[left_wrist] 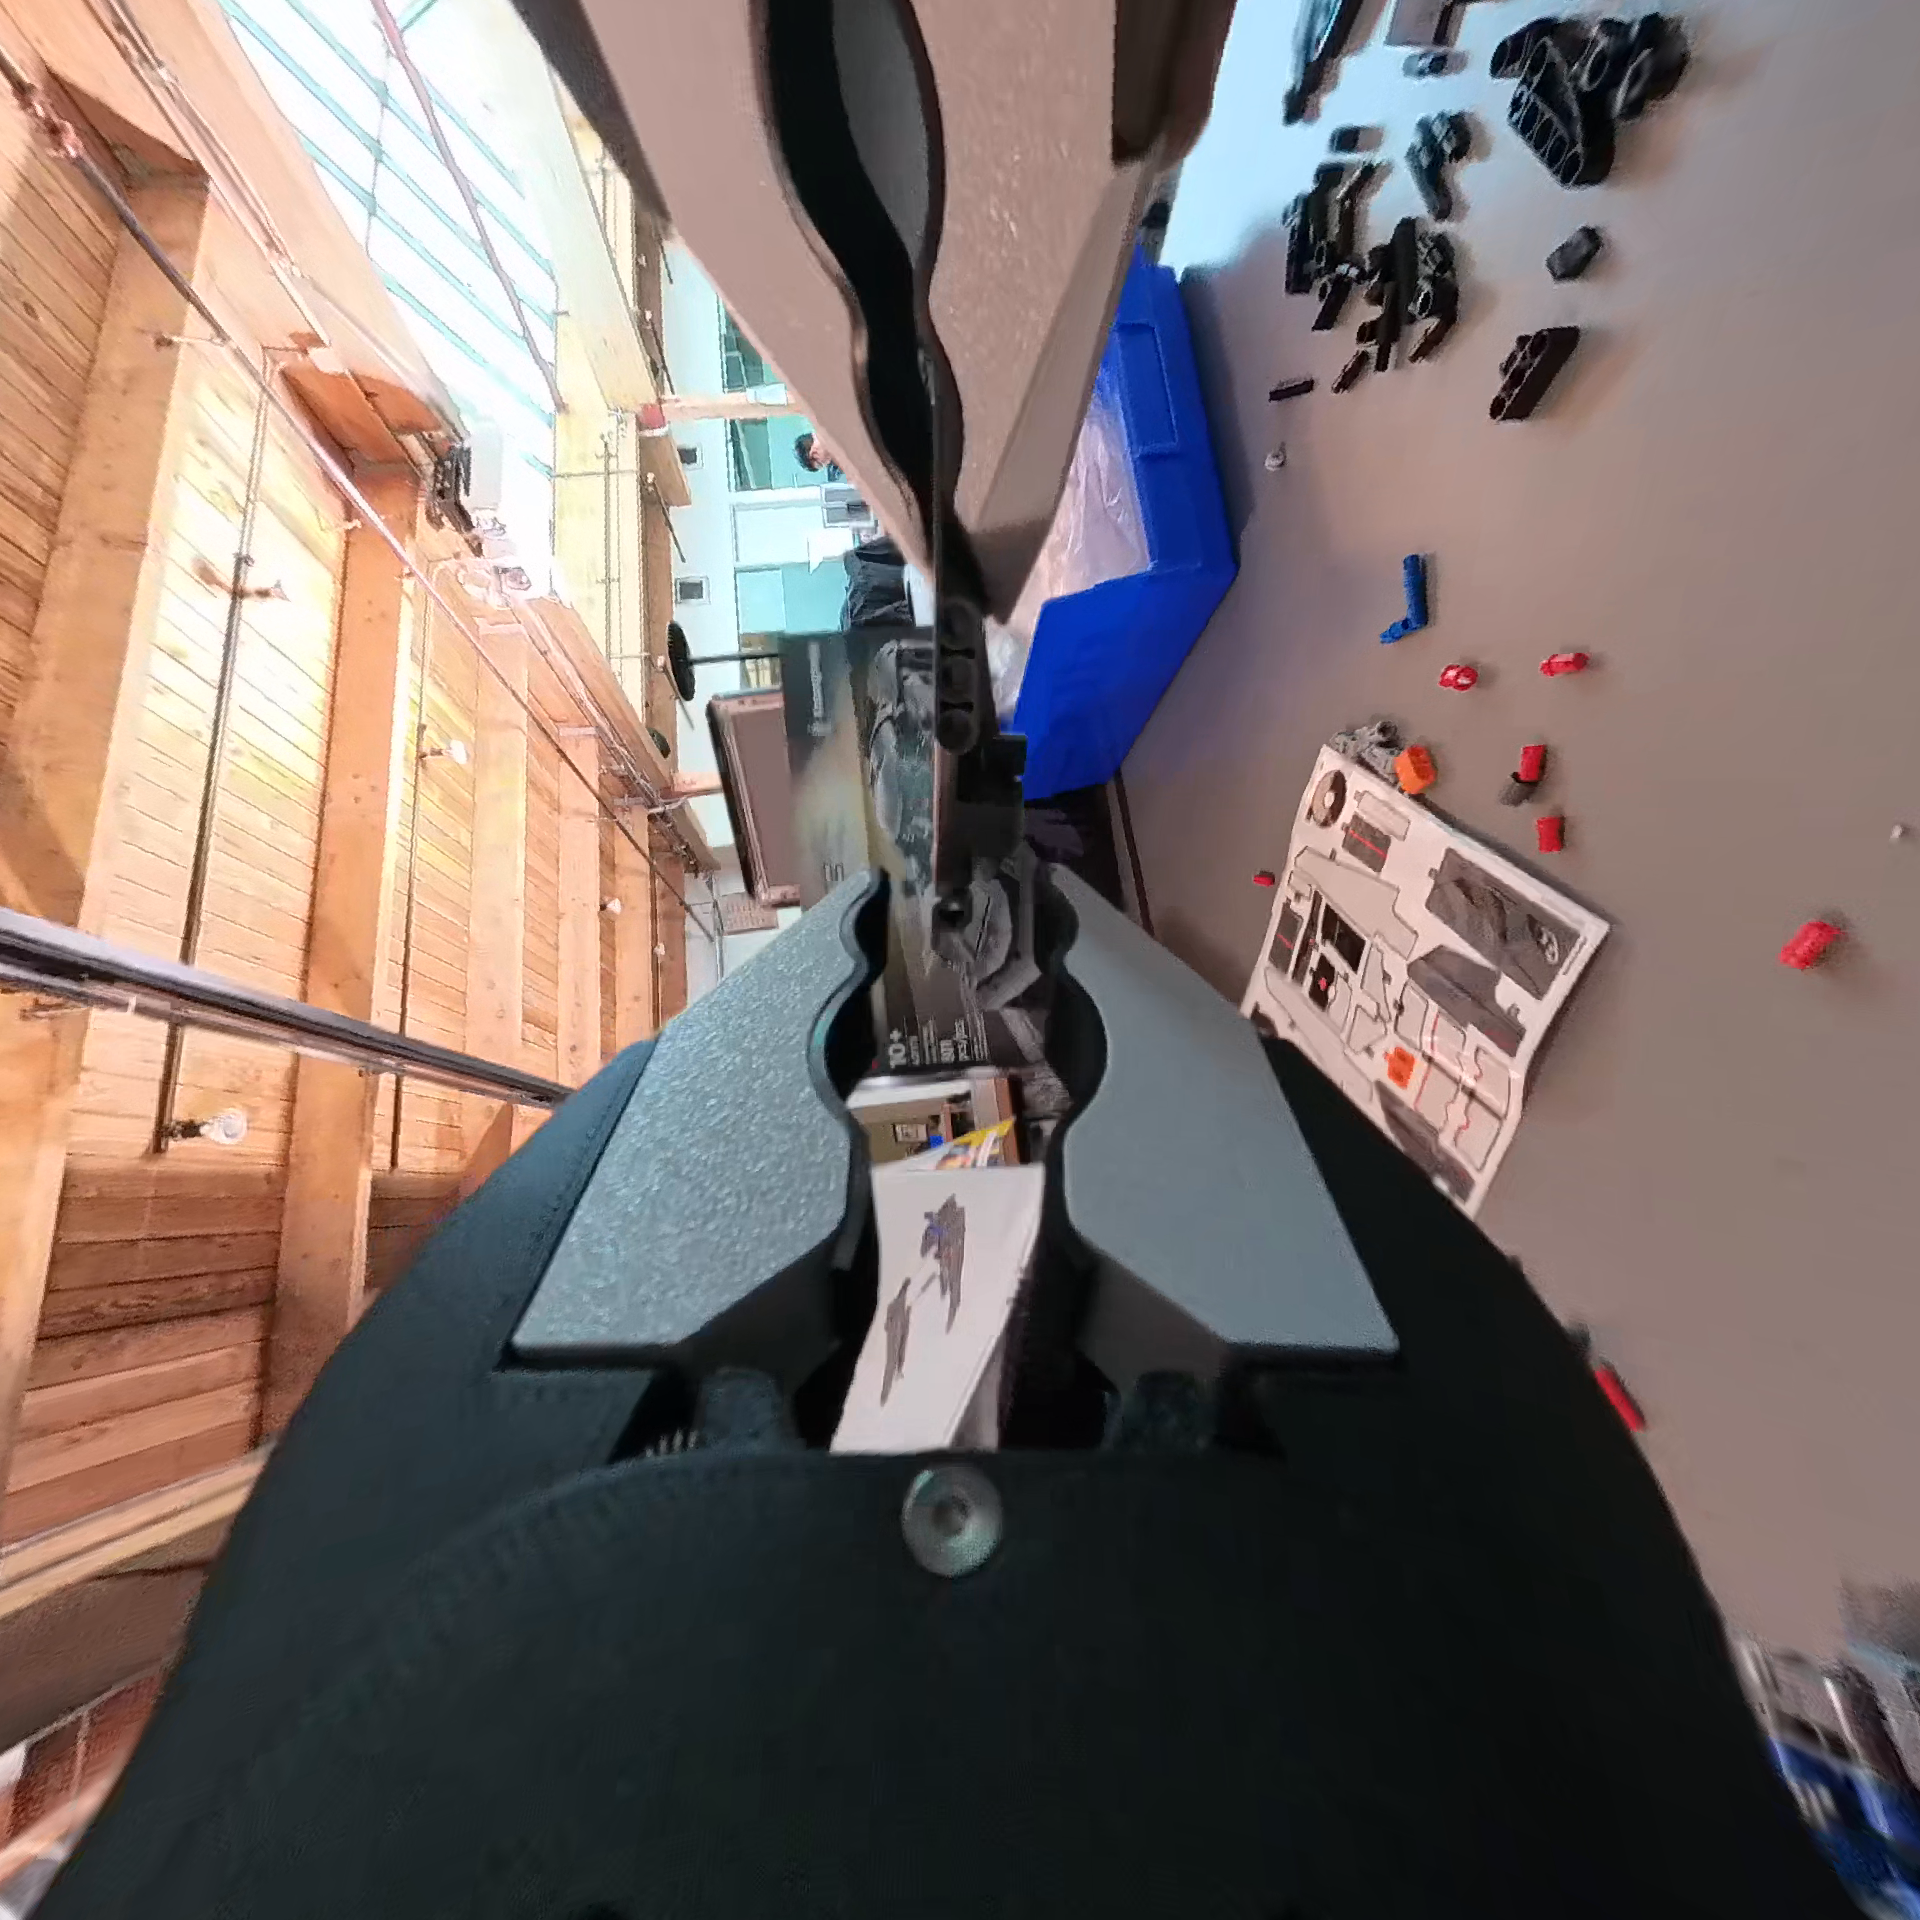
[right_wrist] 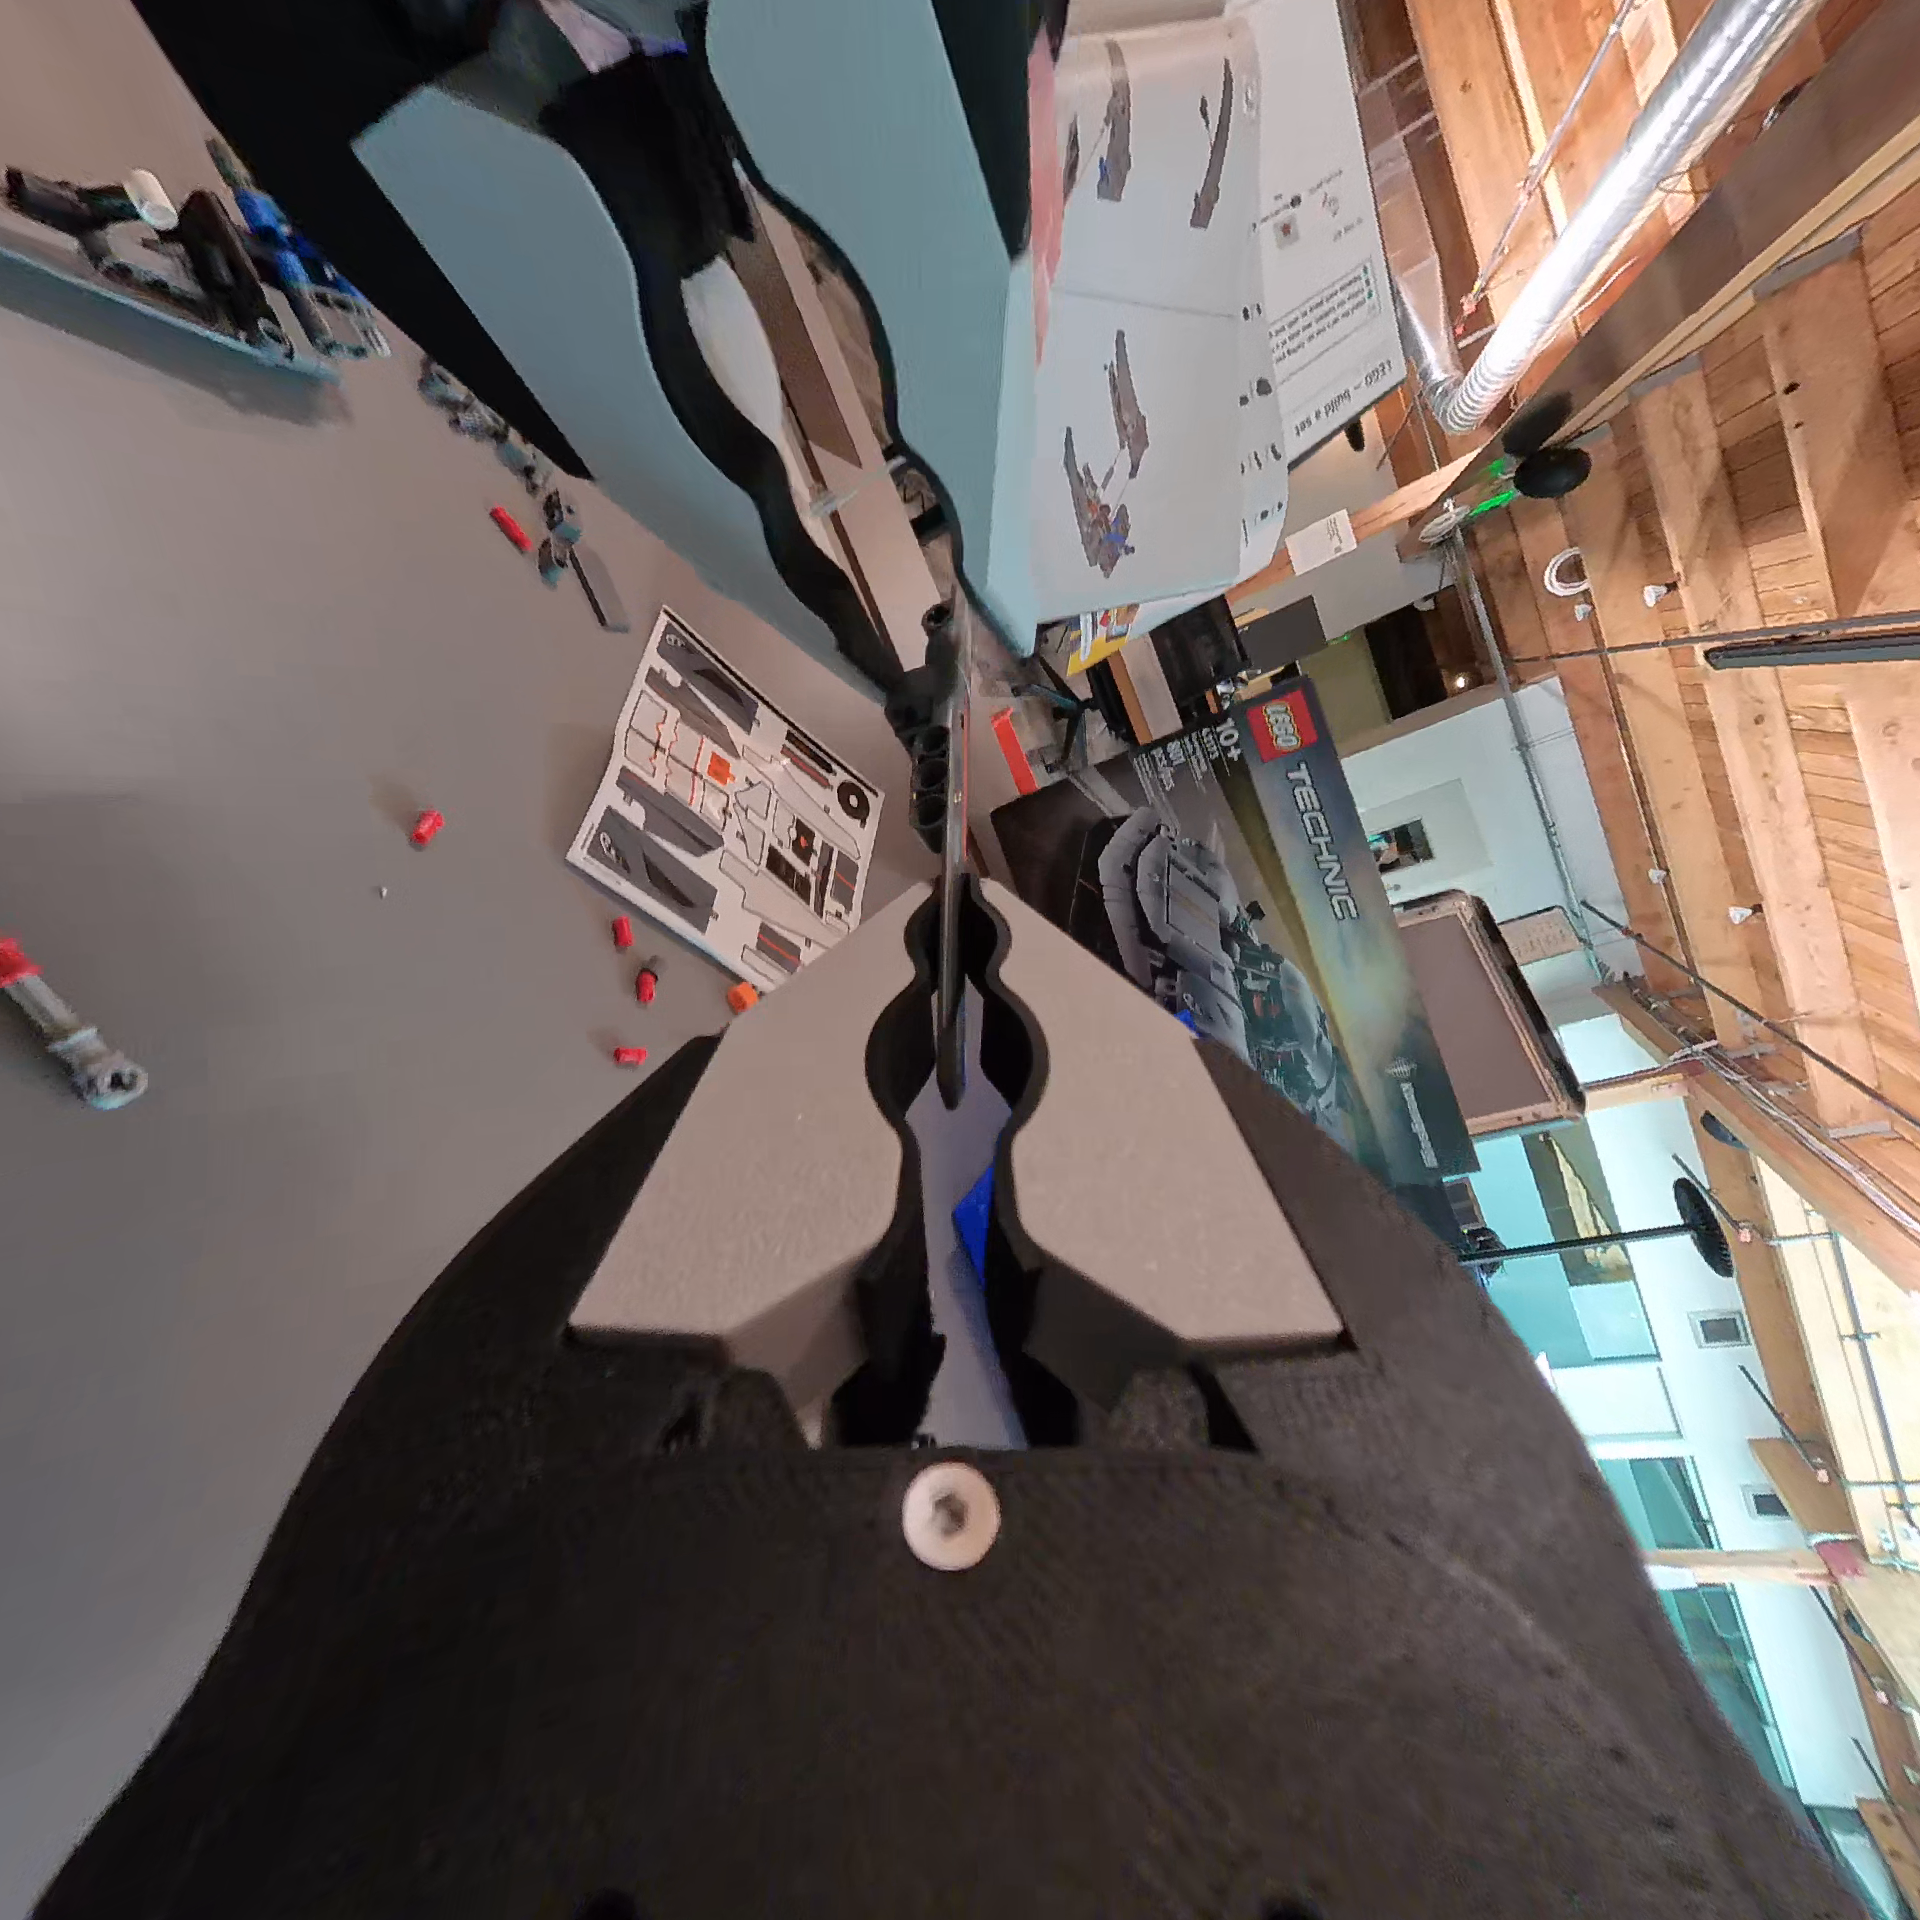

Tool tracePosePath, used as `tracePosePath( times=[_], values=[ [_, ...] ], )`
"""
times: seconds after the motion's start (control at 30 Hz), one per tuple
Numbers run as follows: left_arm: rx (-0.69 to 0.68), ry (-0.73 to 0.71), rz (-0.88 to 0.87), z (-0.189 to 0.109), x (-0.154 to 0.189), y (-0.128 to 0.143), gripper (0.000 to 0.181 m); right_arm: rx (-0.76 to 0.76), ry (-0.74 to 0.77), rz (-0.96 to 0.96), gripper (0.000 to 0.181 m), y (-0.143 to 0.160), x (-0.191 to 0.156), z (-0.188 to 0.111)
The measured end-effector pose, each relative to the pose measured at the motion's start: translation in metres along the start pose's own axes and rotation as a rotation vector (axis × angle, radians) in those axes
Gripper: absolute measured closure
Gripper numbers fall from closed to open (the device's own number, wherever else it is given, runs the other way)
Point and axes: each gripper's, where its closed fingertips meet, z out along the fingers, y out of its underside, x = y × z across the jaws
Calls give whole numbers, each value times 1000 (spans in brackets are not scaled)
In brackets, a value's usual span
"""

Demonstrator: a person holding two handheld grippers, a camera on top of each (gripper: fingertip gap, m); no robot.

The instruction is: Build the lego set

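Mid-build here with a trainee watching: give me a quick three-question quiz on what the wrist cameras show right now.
1. True or false: the printed sheet lies flat on the grey table.
2. What do the right tongs grip? A) a red pin B) a black lego piece C) a blue bin
3. Fill in: the small loose pins near the sheet are coloured ____.
Key: 1 true; 2 B; 3 red.

Two tools (left_wrist: 961,914) gripping one black piece (left_wrist: 961,727)
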Motion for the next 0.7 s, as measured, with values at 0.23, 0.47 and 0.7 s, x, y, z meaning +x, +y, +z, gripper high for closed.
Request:
tracePosePath(
  times=[0.23,0.47,0.7],
  values=[
    [-109,-34,-107,-44,-10,50,148,123,-21,20,181,-42,-2,22],
    [-85,-10,-412,-77,-7,89,149,453,-246,268,181,-86,-11,33],
    [214,99,-787,-92,-15,65,145,685,-555,450,181,-114,-19,30]
  ],
)
